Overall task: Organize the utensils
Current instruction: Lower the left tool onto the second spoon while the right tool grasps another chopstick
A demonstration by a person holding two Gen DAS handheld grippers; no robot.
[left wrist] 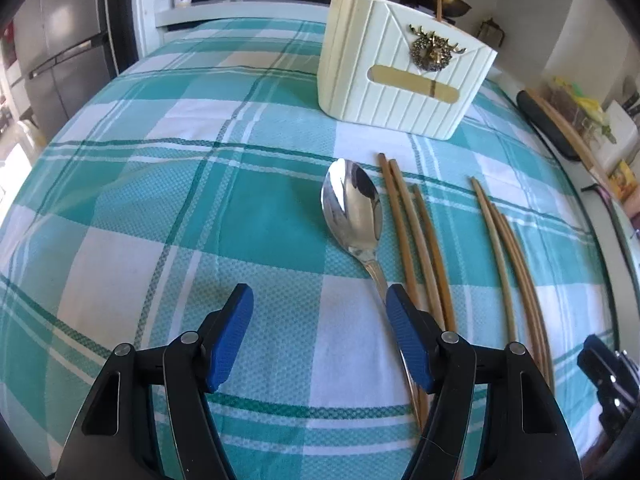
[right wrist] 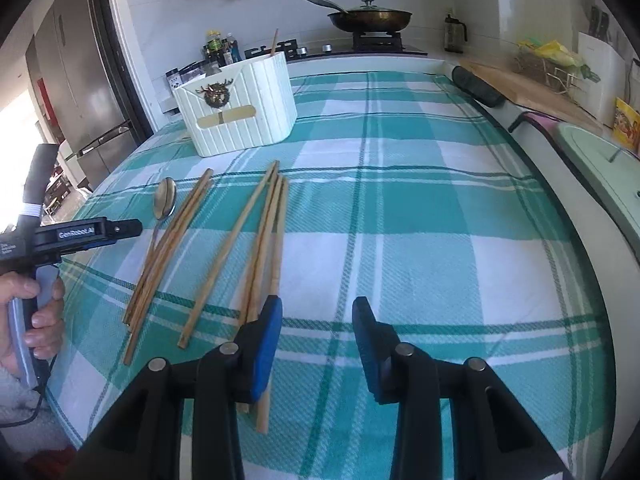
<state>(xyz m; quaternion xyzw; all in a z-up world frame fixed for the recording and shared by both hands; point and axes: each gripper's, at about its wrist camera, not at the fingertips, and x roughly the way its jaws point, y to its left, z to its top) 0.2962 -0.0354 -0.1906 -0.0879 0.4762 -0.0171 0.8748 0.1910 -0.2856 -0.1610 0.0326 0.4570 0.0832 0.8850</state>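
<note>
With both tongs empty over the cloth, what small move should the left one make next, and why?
Probably shift the left tongs slightly right and lower them over the spoon handle. They stand open and empty, and the handle runs under their right finger rather than between the two. The holder stands just beyond the spoon, so a lift from there looks short.

My grippers' pads (left wrist: pixel 230 340) are blue on black arms; the tablecloth (left wrist: pixel 240 208) is teal-and-white plaid, the holder (left wrist: pixel 400 80) cream with gold trim, chopsticks (right wrist: pixel 236 248) tan, spoon (left wrist: pixel 354 208) silver
</note>
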